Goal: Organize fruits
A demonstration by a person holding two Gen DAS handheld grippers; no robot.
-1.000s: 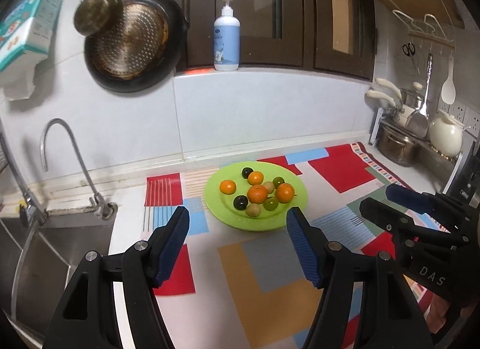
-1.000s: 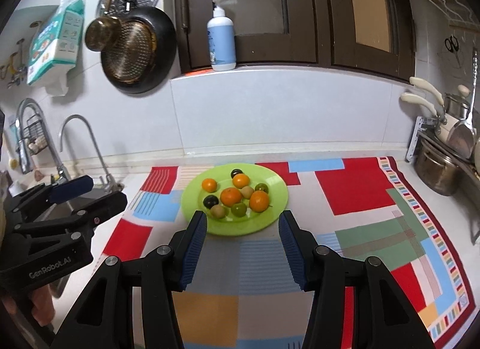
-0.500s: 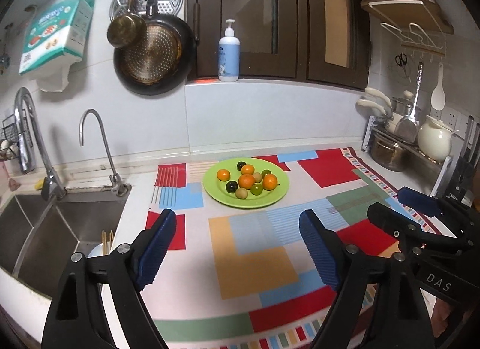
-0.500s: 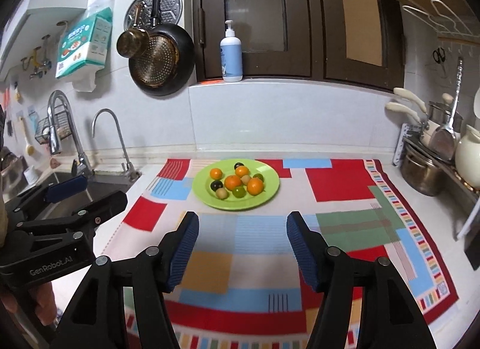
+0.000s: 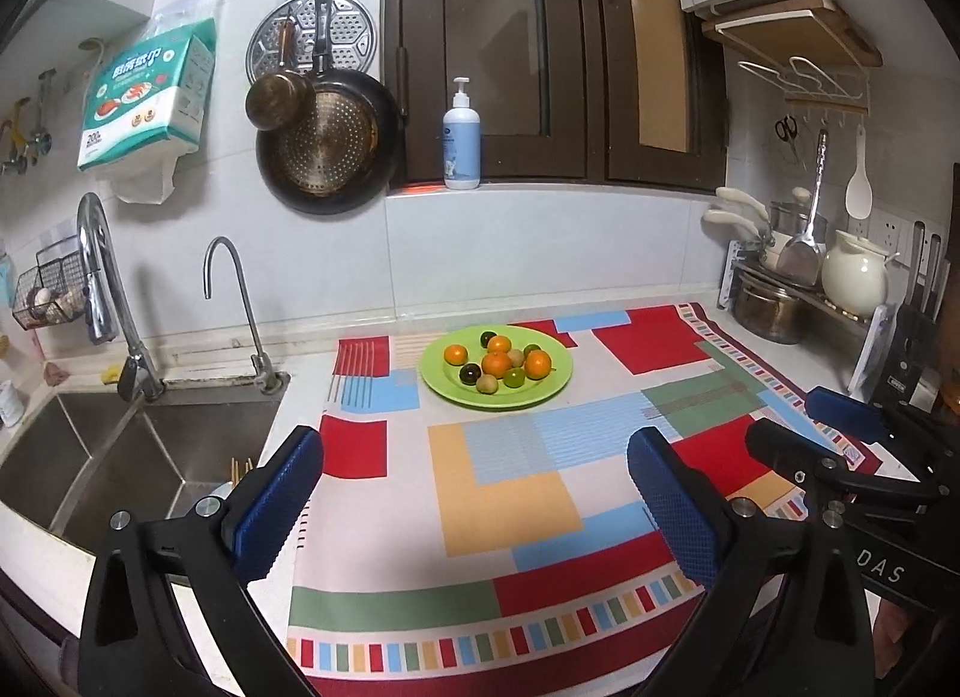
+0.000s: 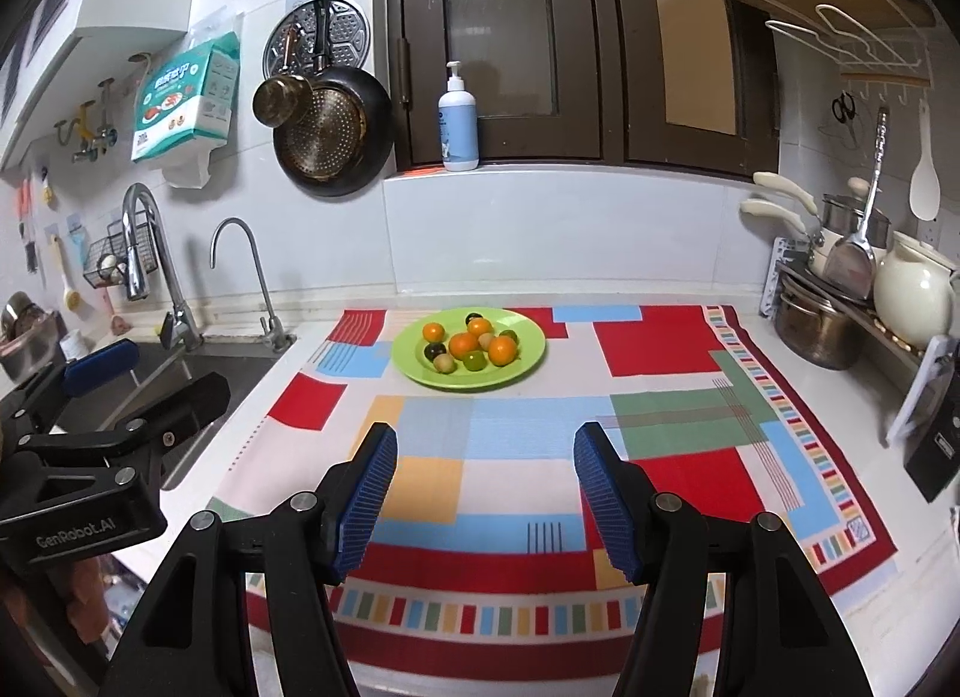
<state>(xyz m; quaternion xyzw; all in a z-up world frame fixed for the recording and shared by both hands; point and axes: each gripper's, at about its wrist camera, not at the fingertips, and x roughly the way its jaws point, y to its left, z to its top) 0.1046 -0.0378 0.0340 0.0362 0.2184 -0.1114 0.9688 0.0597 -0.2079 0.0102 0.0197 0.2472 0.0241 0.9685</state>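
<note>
Fruit (image 5: 497, 364), small and round, heaped on green plate (image 5: 543, 394) atop patchwork cloth (image 6: 654, 391); sink (image 5: 120, 445) left, pots (image 6: 816, 325) right. My left claw (image 5: 474, 493) and right claw (image 6: 485, 493) gape wide, empty.

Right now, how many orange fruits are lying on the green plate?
4, all on the green plate: far-left orange, rear orange, centre orange, right orange. None seems hidden.

Glossy plastic plate (image 5: 543, 392), matt cloth mat (image 5: 516, 493).
</note>
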